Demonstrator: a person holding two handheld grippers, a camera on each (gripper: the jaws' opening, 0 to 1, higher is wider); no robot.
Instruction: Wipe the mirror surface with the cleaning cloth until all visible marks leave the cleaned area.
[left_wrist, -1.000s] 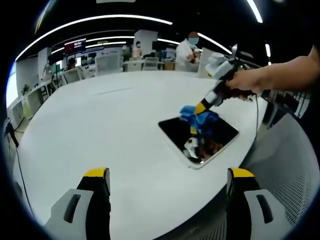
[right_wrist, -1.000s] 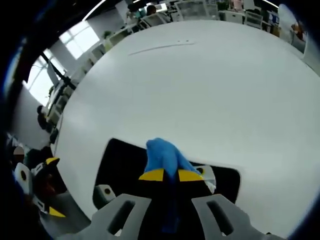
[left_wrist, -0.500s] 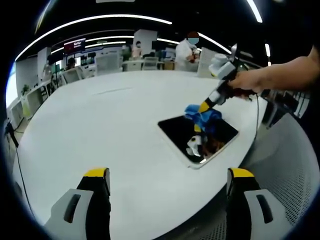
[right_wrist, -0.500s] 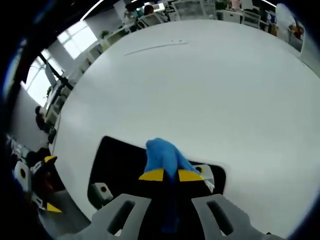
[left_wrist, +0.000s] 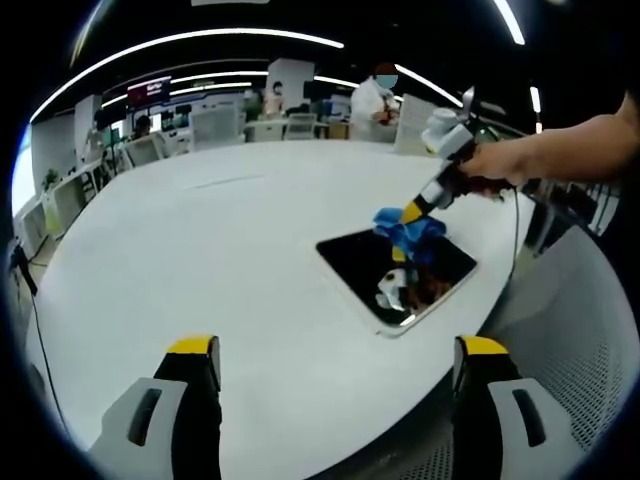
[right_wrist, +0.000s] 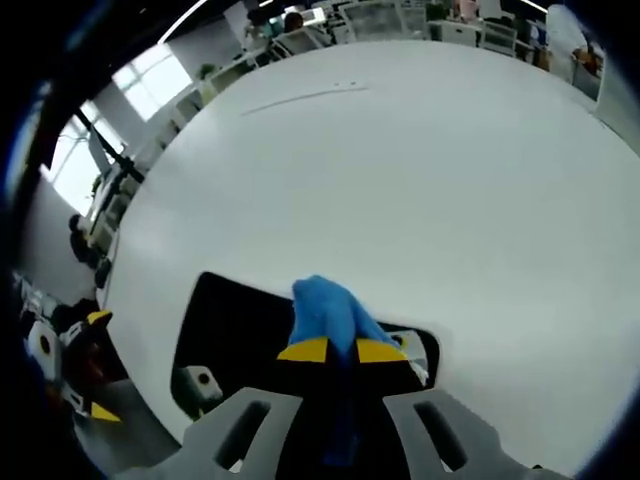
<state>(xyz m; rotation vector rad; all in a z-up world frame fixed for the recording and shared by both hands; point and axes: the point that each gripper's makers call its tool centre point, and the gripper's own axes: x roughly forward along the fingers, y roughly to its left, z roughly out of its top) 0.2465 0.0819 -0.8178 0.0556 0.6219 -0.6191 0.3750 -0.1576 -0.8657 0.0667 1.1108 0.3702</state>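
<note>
A wide white desk (left_wrist: 200, 260) in an open-plan office is seen from the left gripper view, with the left tongs (left_wrist: 335, 375) held spread apart and empty above the near edge of the desk, yellow tips well apart from each other. Toward the right-hand edge of the desk, a dark rectangular mirror (left_wrist: 395, 270) is laid flat, its glass giving back a blurred reflection. At the far corner of the mirror a blue cleaning cloth (left_wrist: 408, 227) is pressed onto the glass by the right tongs (left_wrist: 412, 213), which are held by a person's hand (left_wrist: 490, 165) reaching in from the right. The left tongs are kept well apart from the mirror and the cloth. Behind the desk, office chairs and a standing person in white (left_wrist: 375, 100) are seen under long ceiling lights.

In the right gripper view, the mirror (right_wrist: 235, 330) is shown as a dark panel lying near the edge of the desk (right_wrist: 420, 190), with the rest of the desk stretching bare and white beyond it. The cleaning cloth (right_wrist: 325, 312) is pinched between the yellow tips of the right tongs (right_wrist: 342, 350), whose jaws are pressed together on it, and the bunched cloth is seen resting on the mirror near its middle. Windows and more desks are visible far off beyond the desk's far edge.
</note>
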